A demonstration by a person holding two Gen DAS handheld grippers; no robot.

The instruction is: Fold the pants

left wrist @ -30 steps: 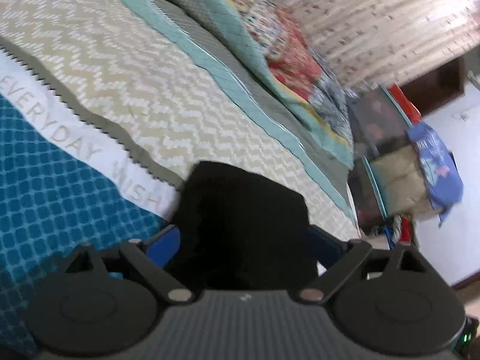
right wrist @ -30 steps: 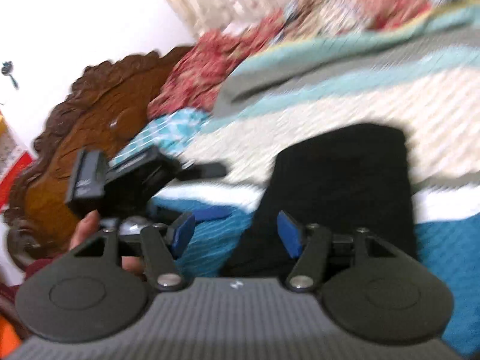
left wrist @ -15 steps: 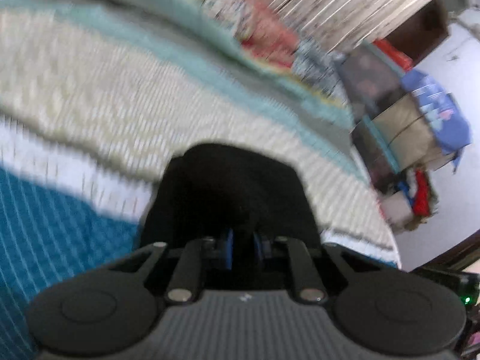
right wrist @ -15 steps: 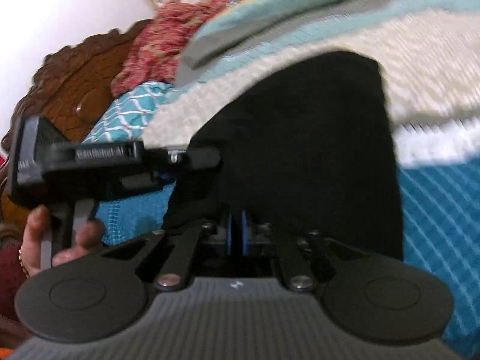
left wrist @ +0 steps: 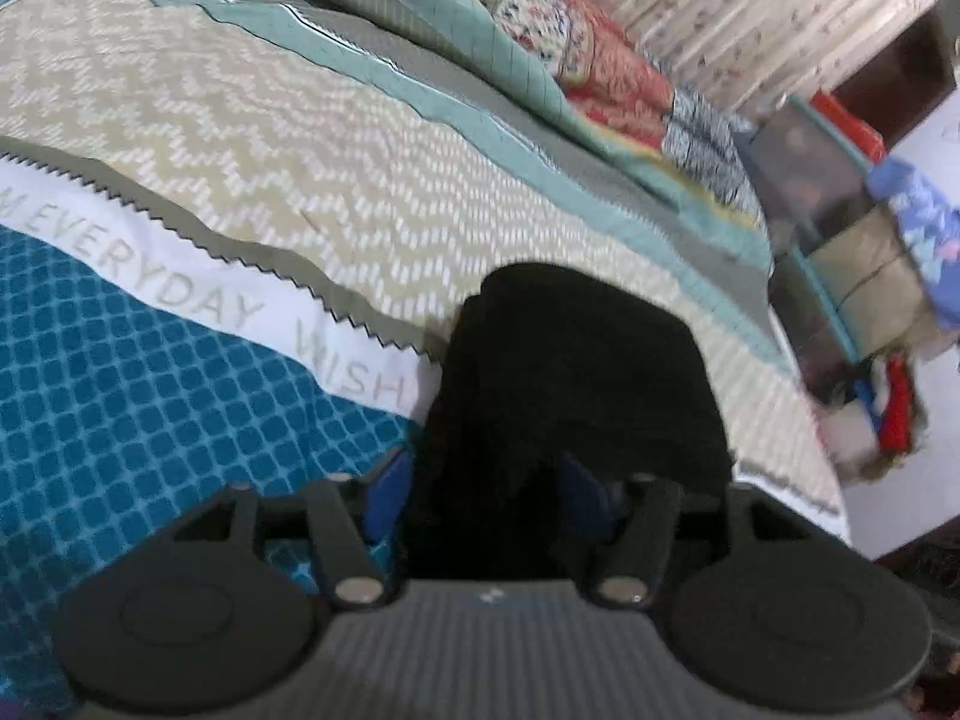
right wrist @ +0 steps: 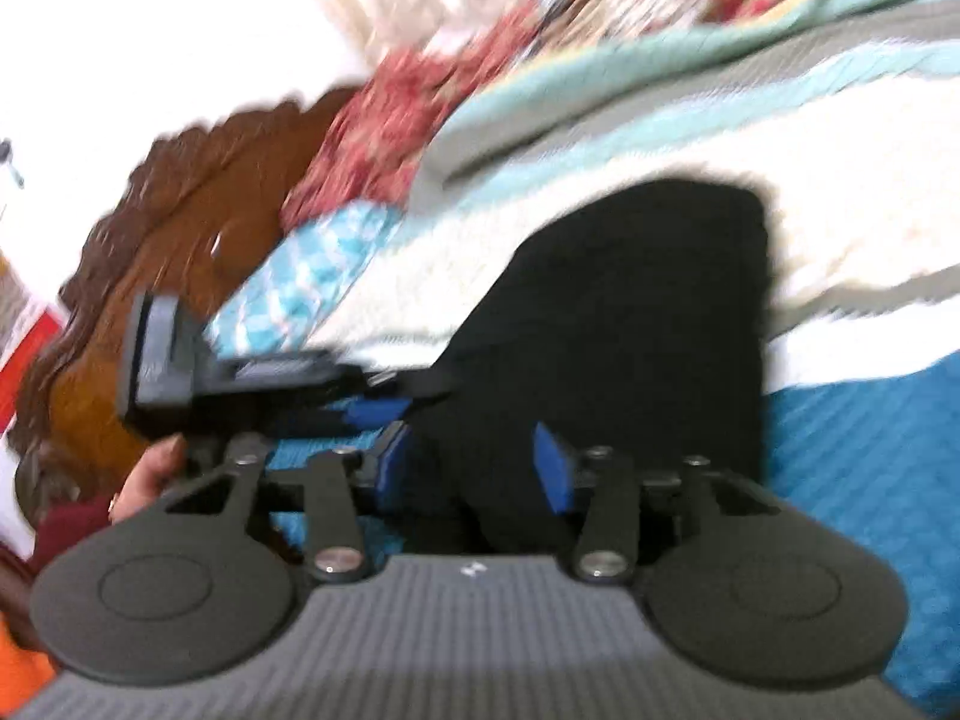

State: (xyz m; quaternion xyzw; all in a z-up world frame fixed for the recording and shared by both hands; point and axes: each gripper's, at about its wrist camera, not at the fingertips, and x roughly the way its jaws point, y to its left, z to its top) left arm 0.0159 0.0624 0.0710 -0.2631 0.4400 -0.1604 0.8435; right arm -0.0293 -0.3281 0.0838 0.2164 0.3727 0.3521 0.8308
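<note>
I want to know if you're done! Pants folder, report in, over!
Left gripper open, right gripper open, both straddling the near edge. Black pants lie in a folded bundle on the bedspread. Nothing in the way.

Soft daylight, blown-out white wall, right view motion-blurred, fisheye-bent edges

Left gripper (left wrist: 483,495) jaws spread wide, blue pads (left wrist: 387,492) well apart, nothing pinched. Right gripper (right wrist: 474,465) same: jaws apart, pads (right wrist: 552,471) not clamping. Left gripper also visible in right wrist view, person's hand (right wrist: 150,474) wrapped around its handle.
</note>
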